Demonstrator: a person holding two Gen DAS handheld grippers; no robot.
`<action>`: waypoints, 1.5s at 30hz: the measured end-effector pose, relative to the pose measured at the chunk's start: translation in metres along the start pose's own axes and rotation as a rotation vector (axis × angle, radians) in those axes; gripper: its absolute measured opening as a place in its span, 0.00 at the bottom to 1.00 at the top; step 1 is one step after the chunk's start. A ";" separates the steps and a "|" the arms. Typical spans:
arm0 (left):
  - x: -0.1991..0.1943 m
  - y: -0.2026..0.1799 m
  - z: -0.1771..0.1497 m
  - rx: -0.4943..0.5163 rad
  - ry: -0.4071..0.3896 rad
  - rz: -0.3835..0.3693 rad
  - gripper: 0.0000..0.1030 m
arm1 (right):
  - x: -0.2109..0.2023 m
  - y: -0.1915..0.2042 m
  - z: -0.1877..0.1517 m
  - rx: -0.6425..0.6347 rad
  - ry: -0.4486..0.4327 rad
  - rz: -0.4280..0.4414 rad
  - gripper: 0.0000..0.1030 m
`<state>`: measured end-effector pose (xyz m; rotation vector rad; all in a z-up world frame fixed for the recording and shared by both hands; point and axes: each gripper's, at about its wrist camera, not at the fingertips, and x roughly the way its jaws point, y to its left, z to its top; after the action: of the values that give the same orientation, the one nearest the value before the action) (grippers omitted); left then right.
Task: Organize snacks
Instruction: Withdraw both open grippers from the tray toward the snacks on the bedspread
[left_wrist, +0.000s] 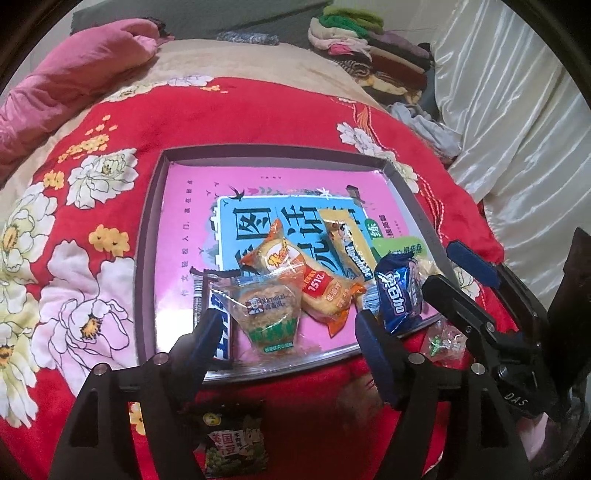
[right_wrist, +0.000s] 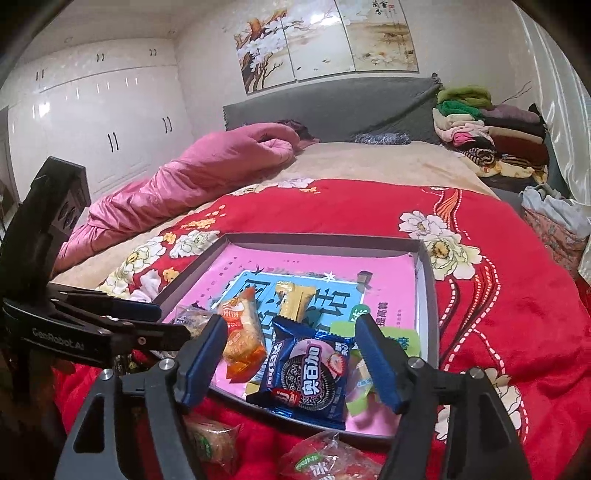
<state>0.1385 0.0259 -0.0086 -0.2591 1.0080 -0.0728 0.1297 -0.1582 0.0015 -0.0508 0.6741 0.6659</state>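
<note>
The left gripper (left_wrist: 284, 332) is held with its jaws spread wide and empty, and between them, at about 12 o'clock, the clear cake pack (left_wrist: 266, 314) is framed; the jaws seem placed for a straight descent onto it or a release just made, which of the two cannot be told. The right gripper (right_wrist: 291, 354) is likewise spread and empty, with the blue cookie pack (right_wrist: 308, 373) lying between the fingers, partly over the near rim of the tray (right_wrist: 428, 280); the pack is probably set there because that edge is closest to the hand. Further out, at 11 o'clock from the cookie pack, the orange pack (right_wrist: 242, 338) is laid slantwise, and at 12 o'clock the gold bar (right_wrist: 293, 301) is stood lengthwise up the tray. All are gathered at the near end of the tray, on the pink book (left_wrist: 266, 184) that lines its floor, so the collecting appears well under way. Outside the tray, on the red blanket (left_wrist: 258, 114), several snacks are left: a dark pea pack (left_wrist: 234, 446) at 6 o'clock below the left gripper, a small green-print wrapper (left_wrist: 443, 341) at 3 o'clock, and in the right wrist view a red pack (right_wrist: 328, 461) and a pale cake (right_wrist: 212, 443) at 6 o'clock. These are judged the next to be fetched. Folded clothes (right_wrist: 491, 133) are stacked far off at 1 o'clock.
</note>
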 end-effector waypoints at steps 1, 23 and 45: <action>-0.001 0.000 0.000 0.000 -0.001 -0.002 0.74 | -0.001 -0.001 0.000 0.001 -0.004 0.000 0.71; -0.048 0.038 -0.001 -0.043 -0.071 0.012 0.77 | -0.019 -0.015 0.007 0.076 -0.080 0.033 0.84; -0.063 0.068 -0.035 -0.065 -0.050 0.104 0.77 | -0.049 0.010 -0.001 0.028 -0.093 0.017 0.88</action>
<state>0.0709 0.0969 0.0085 -0.2664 0.9733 0.0606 0.0951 -0.1776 0.0314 0.0116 0.5941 0.6711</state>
